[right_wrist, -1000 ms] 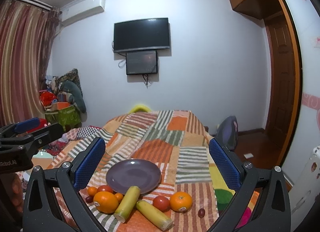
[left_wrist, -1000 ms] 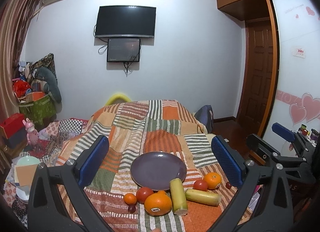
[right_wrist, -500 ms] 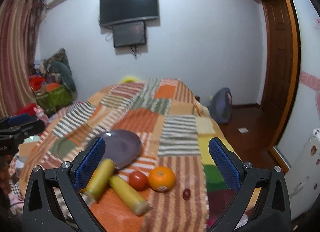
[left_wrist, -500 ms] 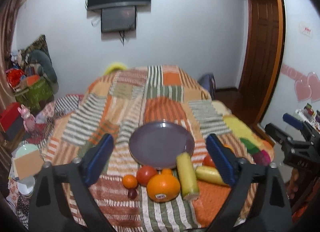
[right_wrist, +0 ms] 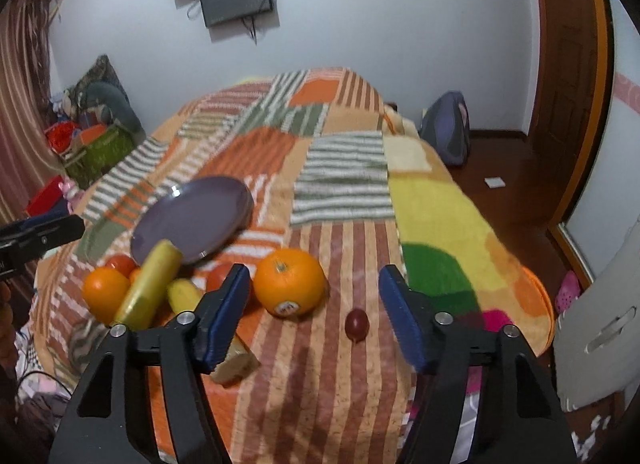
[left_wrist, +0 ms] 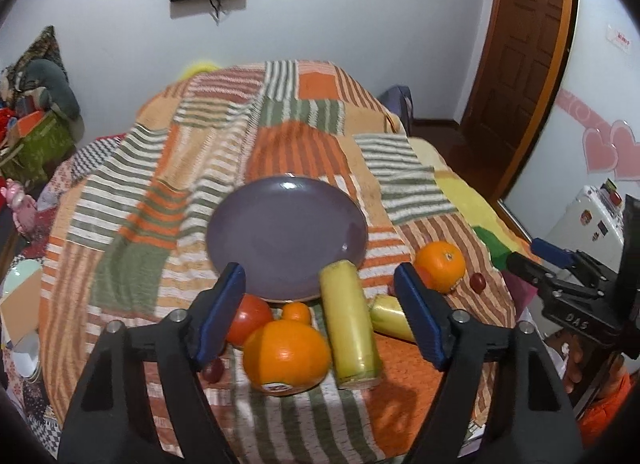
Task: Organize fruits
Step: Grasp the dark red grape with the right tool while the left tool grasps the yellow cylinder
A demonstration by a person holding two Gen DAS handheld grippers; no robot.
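Both grippers, left [left_wrist: 320,304] and right [right_wrist: 314,304], fingers closing on nothing. Risk: a nudged grape [right_wrist: 356,324] or orange [right_wrist: 289,287] could roll off the bed's [right_wrist: 436,207] near edge.

Left wrist view: plate [left_wrist: 286,232] sits mid-bed [left_wrist: 168,167] on the blanket. In front of it, left to right: tomato [left_wrist: 250,318], big orange [left_wrist: 285,356] with a small one [left_wrist: 297,312] behind it, two corn cobs [left_wrist: 352,328], second orange [left_wrist: 440,266], grape [left_wrist: 477,282]. Another grape [left_wrist: 213,370] lies left of the big orange. Door [left_wrist: 516,51] behind right.
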